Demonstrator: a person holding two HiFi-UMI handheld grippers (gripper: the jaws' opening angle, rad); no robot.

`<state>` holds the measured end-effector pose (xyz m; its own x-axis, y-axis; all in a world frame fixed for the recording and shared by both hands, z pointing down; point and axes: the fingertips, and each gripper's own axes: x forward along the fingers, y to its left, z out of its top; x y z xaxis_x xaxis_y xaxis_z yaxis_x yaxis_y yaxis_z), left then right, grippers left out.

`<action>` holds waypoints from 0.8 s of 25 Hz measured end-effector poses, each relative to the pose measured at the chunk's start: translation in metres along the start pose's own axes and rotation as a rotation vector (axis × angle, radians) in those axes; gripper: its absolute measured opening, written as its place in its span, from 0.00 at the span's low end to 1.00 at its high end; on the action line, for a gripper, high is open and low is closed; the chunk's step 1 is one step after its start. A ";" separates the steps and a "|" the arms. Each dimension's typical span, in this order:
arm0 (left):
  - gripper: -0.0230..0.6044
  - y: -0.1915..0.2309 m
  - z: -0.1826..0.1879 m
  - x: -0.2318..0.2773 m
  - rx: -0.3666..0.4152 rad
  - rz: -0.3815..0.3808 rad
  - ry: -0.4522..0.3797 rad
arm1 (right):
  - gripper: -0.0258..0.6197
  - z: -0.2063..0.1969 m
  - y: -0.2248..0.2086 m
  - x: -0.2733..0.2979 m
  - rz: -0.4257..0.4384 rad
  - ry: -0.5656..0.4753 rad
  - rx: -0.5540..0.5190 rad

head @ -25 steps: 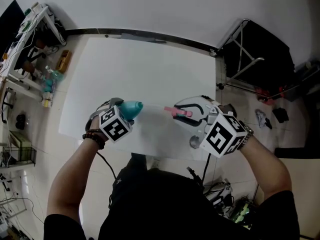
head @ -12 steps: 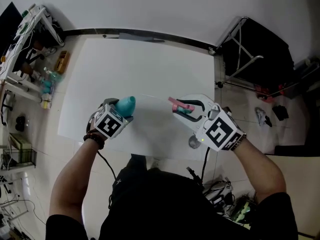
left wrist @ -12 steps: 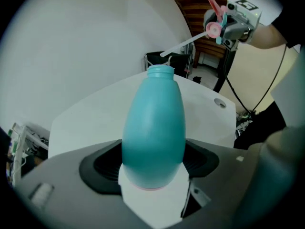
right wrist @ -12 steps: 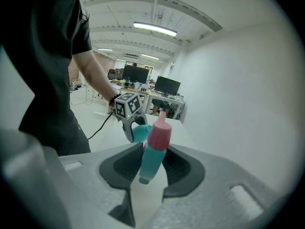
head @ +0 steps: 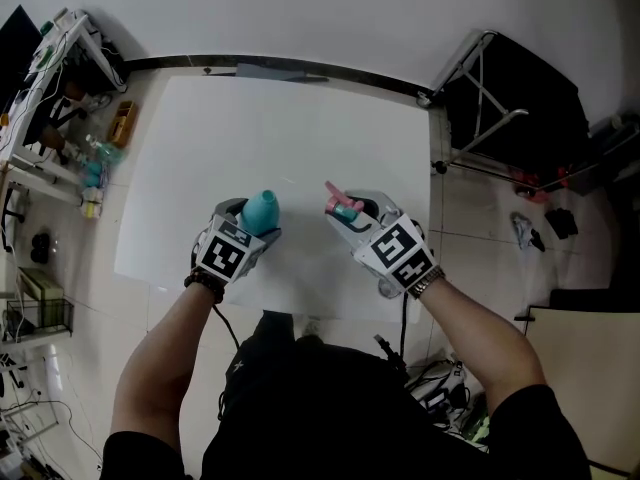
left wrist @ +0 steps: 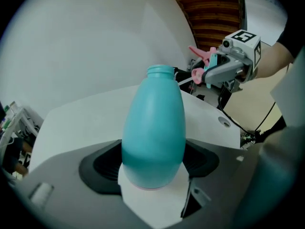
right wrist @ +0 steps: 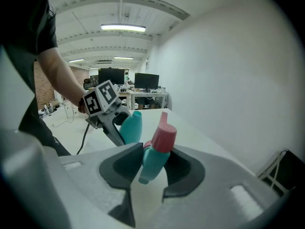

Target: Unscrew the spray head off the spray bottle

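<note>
Head view is showing the left gripper (head: 250, 230) clamping the spray bottle (head: 261, 211) by its body to steady it, neck bare; the right gripper (head: 352, 220) is pinching the freed spray head (head: 338, 205) near it, apart, over the table (head: 300, 128); unscrewing looks finished.

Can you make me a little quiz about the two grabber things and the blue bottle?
1. True or false: the spray head is screwed onto the bottle.
2. What is the left gripper clamped on? A: the bottle. B: the spray head. C: nothing.
3. Fill the gap: the spray head sits between the jaws of the ____ gripper.

Key: 1 false, the bottle's neck is bare; 2 A; 3 right gripper.
</note>
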<state>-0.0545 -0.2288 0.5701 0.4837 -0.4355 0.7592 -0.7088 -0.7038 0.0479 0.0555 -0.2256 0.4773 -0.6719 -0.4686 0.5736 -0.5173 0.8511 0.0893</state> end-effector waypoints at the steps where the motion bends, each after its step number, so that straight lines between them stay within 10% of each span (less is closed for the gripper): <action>1: 0.68 -0.001 0.001 0.002 -0.008 -0.001 -0.012 | 0.22 -0.006 -0.001 0.007 -0.009 0.005 0.025; 20: 0.70 0.001 0.018 0.035 -0.050 0.011 -0.129 | 0.22 -0.059 -0.009 0.094 -0.051 0.062 0.253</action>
<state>-0.0290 -0.2548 0.5855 0.5352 -0.5136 0.6706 -0.7378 -0.6709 0.0750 0.0285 -0.2639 0.5791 -0.6118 -0.4870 0.6234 -0.6711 0.7367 -0.0830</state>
